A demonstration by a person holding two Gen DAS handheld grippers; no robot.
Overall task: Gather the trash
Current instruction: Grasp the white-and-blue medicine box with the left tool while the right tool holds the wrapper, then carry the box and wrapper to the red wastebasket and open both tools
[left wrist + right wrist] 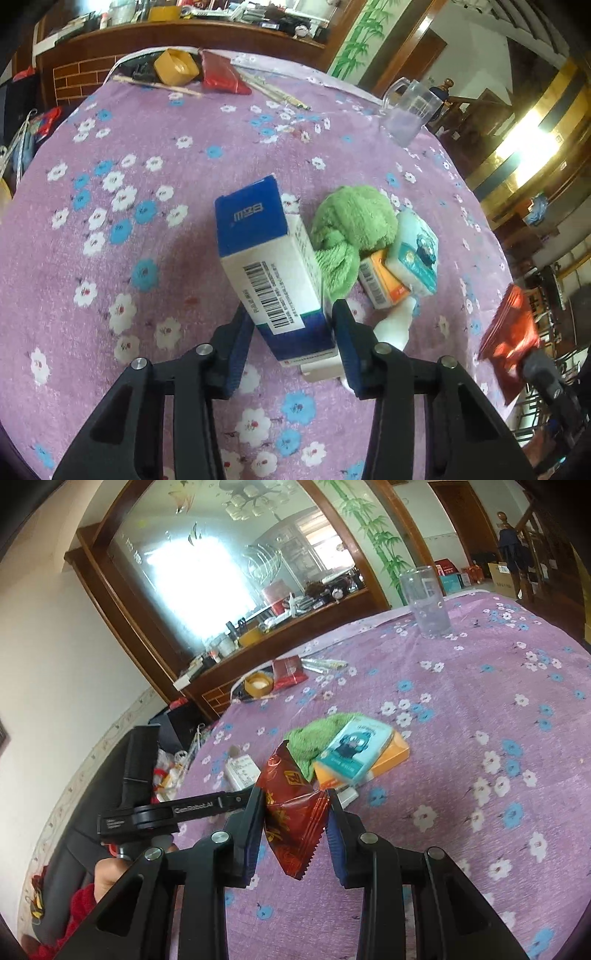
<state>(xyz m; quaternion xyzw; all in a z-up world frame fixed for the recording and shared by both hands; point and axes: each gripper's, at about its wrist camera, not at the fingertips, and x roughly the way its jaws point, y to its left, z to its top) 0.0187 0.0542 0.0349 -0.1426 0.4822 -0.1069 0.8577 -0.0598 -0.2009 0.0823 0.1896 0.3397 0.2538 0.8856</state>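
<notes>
My left gripper [291, 332] is shut on a blue-and-white box [269, 266] with a barcode, which sits tilted between the pads over the purple flowered tablecloth [147, 147]. My right gripper [295, 797] is shut on a dark red snack wrapper [295, 805], held above the cloth. That wrapper [509, 332] also shows at the right edge of the left wrist view. Just past the box lie a green cloth [351, 229], an orange box [384, 284], a teal tissue pack [413, 251] and a white bottle [395, 325].
A clear plastic cup [424, 602] stands at the table's far side. A yellow box [175, 66], a red packet [221, 72] and chopsticks [273, 90] lie at the far edge. A wooden sideboard with a mirror [221, 572] stands behind. A hand in a red sleeve [107, 875] holds the left gripper.
</notes>
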